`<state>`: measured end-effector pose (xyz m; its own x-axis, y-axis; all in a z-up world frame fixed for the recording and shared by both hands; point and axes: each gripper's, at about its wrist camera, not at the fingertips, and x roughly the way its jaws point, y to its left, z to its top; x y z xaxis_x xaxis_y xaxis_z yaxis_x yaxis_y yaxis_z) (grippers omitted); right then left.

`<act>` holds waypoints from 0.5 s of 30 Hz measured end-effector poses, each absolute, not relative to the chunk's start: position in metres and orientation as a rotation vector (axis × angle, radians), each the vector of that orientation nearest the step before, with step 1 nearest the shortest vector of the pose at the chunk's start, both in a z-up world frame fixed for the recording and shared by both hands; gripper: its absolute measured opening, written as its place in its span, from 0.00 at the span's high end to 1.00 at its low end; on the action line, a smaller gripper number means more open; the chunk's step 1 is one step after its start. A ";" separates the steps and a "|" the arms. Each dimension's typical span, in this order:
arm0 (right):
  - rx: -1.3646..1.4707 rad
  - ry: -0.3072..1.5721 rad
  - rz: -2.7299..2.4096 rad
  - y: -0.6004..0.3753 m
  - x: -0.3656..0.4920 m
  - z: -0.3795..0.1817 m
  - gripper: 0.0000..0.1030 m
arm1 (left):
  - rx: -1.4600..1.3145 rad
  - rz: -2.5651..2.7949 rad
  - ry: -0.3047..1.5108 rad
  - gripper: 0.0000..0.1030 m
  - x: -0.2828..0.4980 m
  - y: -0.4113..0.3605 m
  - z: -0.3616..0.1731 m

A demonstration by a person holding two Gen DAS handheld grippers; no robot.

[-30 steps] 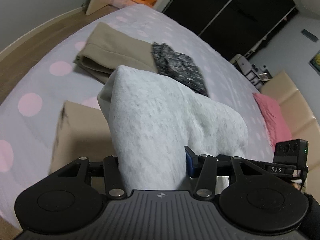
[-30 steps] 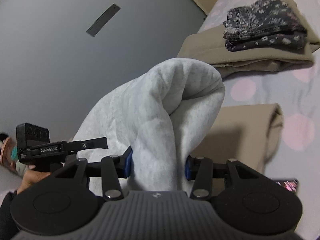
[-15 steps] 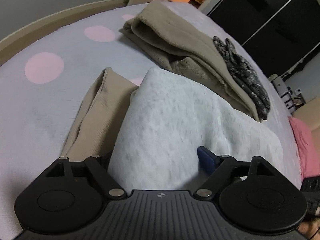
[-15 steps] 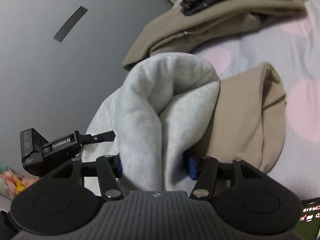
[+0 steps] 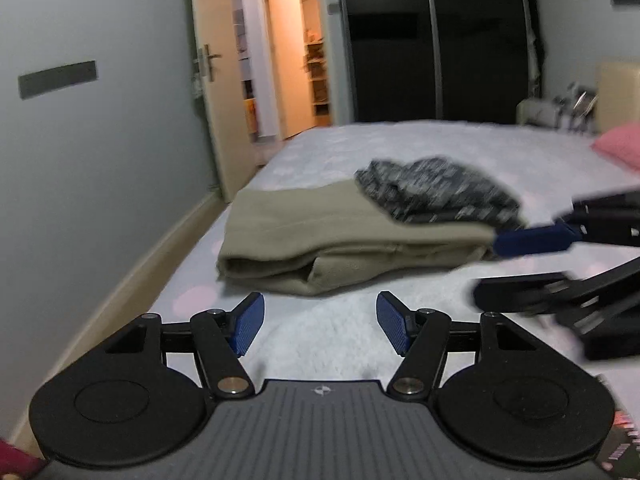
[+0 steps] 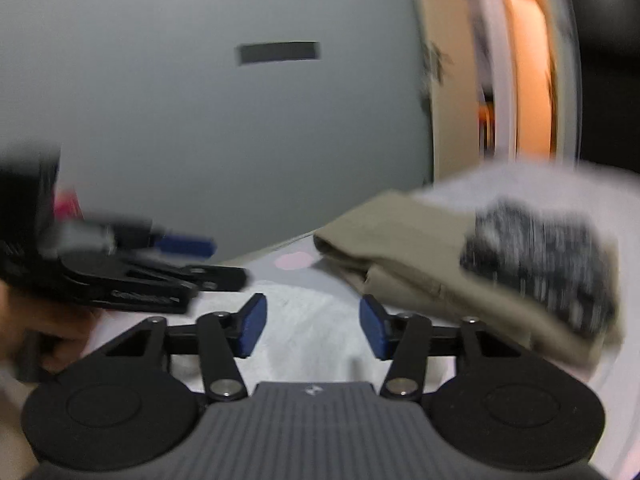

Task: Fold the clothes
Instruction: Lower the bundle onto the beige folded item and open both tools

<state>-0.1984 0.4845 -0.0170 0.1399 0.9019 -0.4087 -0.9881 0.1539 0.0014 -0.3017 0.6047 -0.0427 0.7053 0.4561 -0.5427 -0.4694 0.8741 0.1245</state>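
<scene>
While our left gripper (image 5: pixel 320 326) and right gripper (image 6: pixel 310 326) hover with jaws apart and empty, having just narrowed, over the white garment (image 5: pixel 332 344) lying on the bed (image 5: pixel 420 148), we risk snagging and undoing its fold.

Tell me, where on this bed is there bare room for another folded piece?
Free: the dotted sheet beyond the folded beige garment with the dark patterned piece on it, toward the pink pillow. Crowded: the near part, where the white fleece garment lies below both open grippers.
</scene>
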 end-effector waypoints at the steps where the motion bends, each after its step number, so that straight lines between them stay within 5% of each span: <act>1: -0.344 0.325 1.374 0.492 -0.204 -0.025 0.51 | -0.040 0.525 0.641 0.50 -0.299 0.602 -0.058; 5: -0.495 0.489 1.376 0.499 -0.210 -0.067 0.42 | -0.024 0.548 0.614 0.52 -0.339 0.570 -0.107; 13: -0.685 0.351 1.395 0.440 -0.250 -0.104 0.38 | -0.085 0.526 0.626 0.52 -0.367 0.553 -0.099; 15: -0.657 0.404 1.401 0.439 -0.244 -0.093 0.37 | -0.076 0.530 0.612 0.63 -0.369 0.556 -0.083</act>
<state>-0.2438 0.4390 -0.0935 0.1451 0.7686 -0.6230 -0.9824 0.0372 -0.1829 -0.3686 0.5555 -0.0833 0.6902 0.4516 -0.5655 -0.4954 0.8644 0.0856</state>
